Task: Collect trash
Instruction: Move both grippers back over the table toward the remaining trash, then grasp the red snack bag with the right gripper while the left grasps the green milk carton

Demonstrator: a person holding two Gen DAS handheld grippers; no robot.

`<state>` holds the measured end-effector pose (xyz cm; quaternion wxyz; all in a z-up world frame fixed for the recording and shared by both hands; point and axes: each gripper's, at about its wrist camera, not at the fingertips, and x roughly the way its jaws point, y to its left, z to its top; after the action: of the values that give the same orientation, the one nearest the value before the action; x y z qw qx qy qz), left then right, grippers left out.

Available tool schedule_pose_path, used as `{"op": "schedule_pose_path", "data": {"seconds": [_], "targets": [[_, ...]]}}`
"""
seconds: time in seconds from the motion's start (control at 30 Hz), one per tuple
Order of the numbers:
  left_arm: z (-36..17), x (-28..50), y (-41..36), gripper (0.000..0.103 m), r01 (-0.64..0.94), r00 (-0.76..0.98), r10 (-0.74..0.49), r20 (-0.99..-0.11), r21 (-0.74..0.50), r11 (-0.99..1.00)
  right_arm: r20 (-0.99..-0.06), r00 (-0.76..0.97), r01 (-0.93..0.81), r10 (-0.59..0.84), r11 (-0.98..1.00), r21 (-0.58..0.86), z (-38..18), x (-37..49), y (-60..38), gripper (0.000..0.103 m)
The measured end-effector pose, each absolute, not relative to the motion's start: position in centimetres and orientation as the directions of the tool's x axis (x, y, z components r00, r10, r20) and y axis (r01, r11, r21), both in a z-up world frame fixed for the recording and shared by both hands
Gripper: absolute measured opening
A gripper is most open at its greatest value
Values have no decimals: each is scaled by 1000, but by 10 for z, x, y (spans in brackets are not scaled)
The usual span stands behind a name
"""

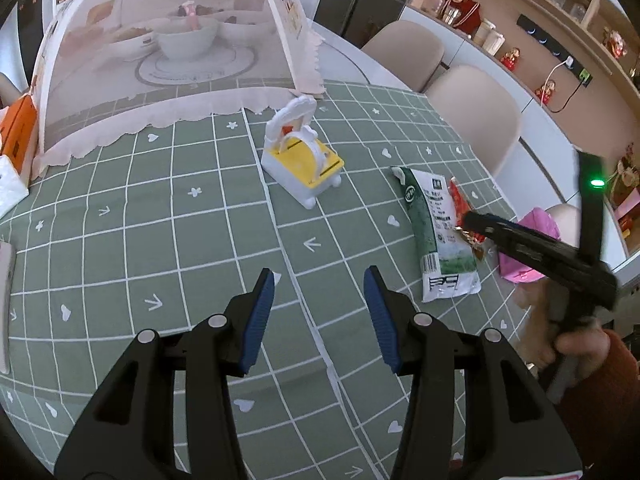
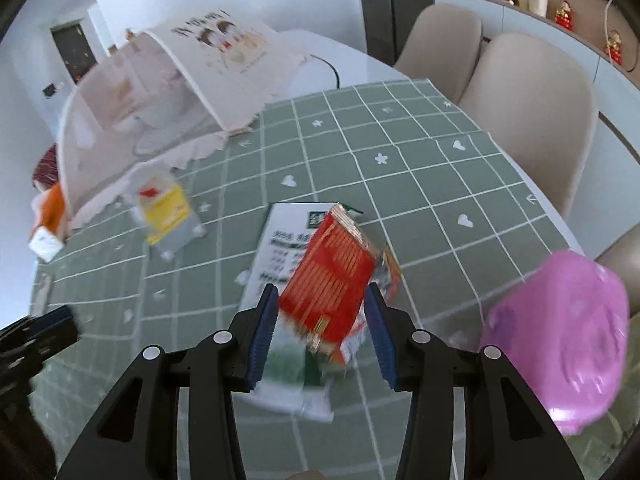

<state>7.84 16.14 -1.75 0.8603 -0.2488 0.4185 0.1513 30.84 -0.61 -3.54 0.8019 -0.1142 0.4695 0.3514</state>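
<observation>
Green checked cloth (image 1: 200, 248) covers a round table, with beige chairs (image 1: 476, 112) along its far edge and wall shelves behind them.

Left gripper (image 1: 320, 280): jaws spread wide, nothing between the blue pads (image 1: 260, 308). It hovers over bare cloth, pointed toward a white-and-yellow dispenser (image 1: 304, 160) that stands just in front of a mesh food cover (image 1: 168, 48). Bowls show through the mesh.

Trash lies to the right of the left gripper, near the table edge:
- White-and-green pouch (image 1: 436, 232), flat on the cloth.
- Red wrapper (image 2: 332, 276), resting on top of the pouch (image 2: 280, 240) and tilted.
- Pink bag (image 2: 560, 340), at the table rim, right of the wrapper and apart from it.

Right gripper (image 2: 320, 308): jaws parted. The near end of the red wrapper sits between the pads (image 2: 376, 320). The frame is motion-blurred; contact between pads and wrapper cannot be confirmed. In the left wrist view the right gripper (image 1: 476, 224) angles down over the wrapper (image 1: 460, 200), its tip above the pouch's right edge; jaw gap cannot be read from this side.

An orange box (image 1: 16, 132) stands at the left edge, beside the cover.
</observation>
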Motion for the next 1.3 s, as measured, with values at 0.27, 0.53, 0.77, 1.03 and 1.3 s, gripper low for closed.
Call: {"op": "schedule_pose_path", "data": {"seconds": [0.27, 0.53, 0.77, 1.03, 1.3], "targets": [[-34, 77, 178, 46, -487, 607, 17, -795, -355, 798, -830, 271, -733, 487, 664, 150, -49, 311, 9, 42], [-36, 82, 180, 46, -481, 599, 8, -801, -351, 803, -844, 263, -737, 467, 662, 137, -34, 304, 9, 34], [-26, 92, 163, 46, -430, 615, -11, -788, -348, 833, -787, 316, -723, 530, 671, 162, 12, 284, -28, 33], [-34, 144, 133, 46, -279, 644, -169, -746, -436, 856, -781, 371, -685, 502, 716, 135, 28, 250, -92, 33], [-51, 217, 113, 46, -332, 609, -145, -780, -416, 846, -797, 395, -644, 457, 757, 115, 18, 226, -141, 33]]}}
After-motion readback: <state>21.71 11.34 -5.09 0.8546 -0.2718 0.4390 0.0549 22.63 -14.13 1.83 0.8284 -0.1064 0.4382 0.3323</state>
